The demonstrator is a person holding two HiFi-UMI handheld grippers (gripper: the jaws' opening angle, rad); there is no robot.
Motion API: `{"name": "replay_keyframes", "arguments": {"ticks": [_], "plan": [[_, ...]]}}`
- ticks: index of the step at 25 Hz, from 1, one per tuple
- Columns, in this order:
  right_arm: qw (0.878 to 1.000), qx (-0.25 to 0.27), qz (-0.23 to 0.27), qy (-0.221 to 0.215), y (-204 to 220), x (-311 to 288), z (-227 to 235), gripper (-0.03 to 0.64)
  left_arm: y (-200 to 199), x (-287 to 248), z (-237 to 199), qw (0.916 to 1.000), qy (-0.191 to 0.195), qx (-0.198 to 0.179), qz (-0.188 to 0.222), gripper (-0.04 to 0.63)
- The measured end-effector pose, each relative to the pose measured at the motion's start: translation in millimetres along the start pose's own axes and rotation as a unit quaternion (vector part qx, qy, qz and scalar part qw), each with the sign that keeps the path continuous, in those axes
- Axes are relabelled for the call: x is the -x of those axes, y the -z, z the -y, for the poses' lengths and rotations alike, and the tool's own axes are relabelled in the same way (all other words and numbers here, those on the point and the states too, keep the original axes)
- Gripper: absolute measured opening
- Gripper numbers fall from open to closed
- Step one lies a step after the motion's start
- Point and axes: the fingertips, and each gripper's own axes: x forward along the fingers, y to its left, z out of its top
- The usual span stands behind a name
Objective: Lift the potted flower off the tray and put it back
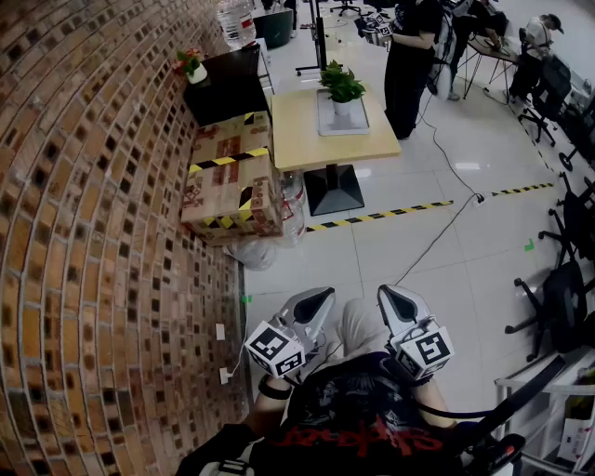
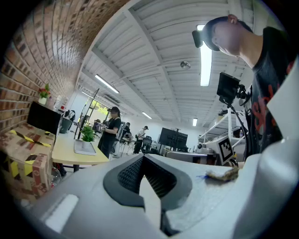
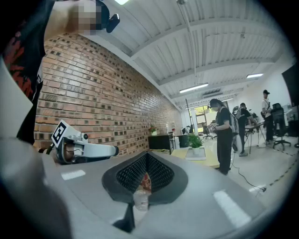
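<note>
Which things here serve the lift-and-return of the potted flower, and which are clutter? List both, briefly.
Job: potted flower, its tray, the table under it, left tool and right tool, both shut and far from the table.

Lying about: taped cardboard boxes, small plant on the black cabinet, water jug, floor cable, office chairs.

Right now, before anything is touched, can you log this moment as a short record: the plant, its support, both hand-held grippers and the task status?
plant: green leafy plant in a white pot, upright on the pale grey rectangular tray
support: light wooden table
left hand-held gripper: jaws together, empty, far from the table
right hand-held gripper: jaws together, empty, far from the table
bystander: person in black clothes beside the table
task status: lift not begun
</note>
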Motion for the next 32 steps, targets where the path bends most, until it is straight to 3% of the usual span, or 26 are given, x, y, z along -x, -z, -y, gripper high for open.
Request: {"name": "replay_keyframes", "arguments": {"ticks": [7,13,17,21,25,29,32], "plan": [[1.000,0.003,0.002,0.006,-3.2,-22.1,31.4,0.002,-10.8,-47.9,-6.7,0.9987,0.033,0.038,-0.007,0.003],[0.999,-0.019,0.029,0.002,-6.7,-58.1,104.3,0.002,-25.4,-123.6,-39.1,0.9976,0.064,-0.012,-0.022,0.003],[0.998,-0.040,0.043,-0.038,-18.7,-102.3,156.4,0.002,-35.2,-177.6,-79.6,0.9983,0.038,-0.019,-0.040,0.003],[0.996,-0.034,0.052,-0.057,-52.4,-130.3,220.3,0.002,-46.9,-242.3,-94.7,0.9964,0.038,-0.024,-0.072,0.003],[0.995,-0.028,0.071,-0.060,-74.9,-153.1,257.0,0.002,-77.4,-275.3,-121.9,0.9972,-0.003,-0.048,-0.057,0.003],[0.995,-0.017,0.077,-0.057,-87.6,-168.5,273.4,0.002,-84.3,-286.0,-157.6,0.9969,-0.059,-0.038,-0.036,0.003],[0.996,-0.008,0.074,-0.053,-92.4,-183.0,284.2,0.002,-90.2,-296.9,-181.7,0.9962,-0.073,-0.039,-0.030,0.003]]}}
